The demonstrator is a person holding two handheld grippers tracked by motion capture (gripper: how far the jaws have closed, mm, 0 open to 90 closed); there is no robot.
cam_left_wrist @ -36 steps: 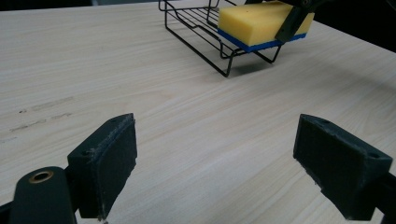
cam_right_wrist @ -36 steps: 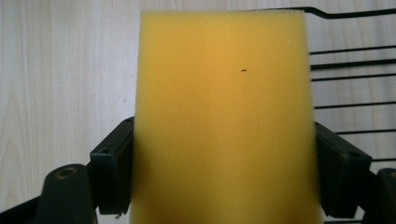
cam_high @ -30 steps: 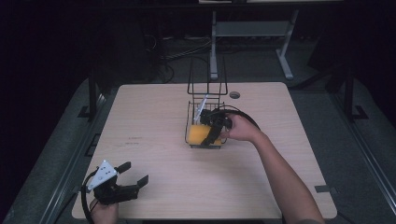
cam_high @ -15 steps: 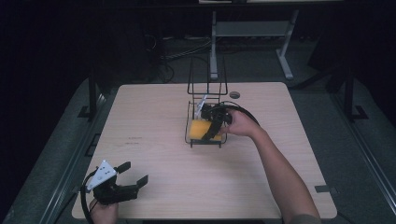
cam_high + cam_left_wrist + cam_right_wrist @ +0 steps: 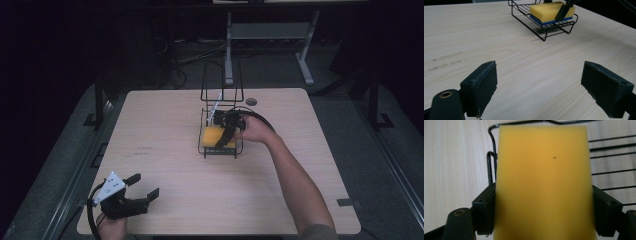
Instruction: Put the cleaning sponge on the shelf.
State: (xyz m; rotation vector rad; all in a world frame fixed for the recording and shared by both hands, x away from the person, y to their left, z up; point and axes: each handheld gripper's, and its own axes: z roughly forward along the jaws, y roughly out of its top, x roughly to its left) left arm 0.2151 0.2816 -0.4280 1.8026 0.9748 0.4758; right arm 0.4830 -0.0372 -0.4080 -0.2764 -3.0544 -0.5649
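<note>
My right gripper (image 5: 226,131) clamps the sponge (image 5: 542,185) flat over the wire rack (image 5: 206,148) for release; my left gripper (image 5: 142,191) idles wide open, empty.

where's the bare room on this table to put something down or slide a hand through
Bare wood runs from the left gripper at the near left corner to the wire basket, and along the right edge beyond the forearm. It is crowded mid-table: the right gripper grips the yellow sponge inside the basket.
</note>
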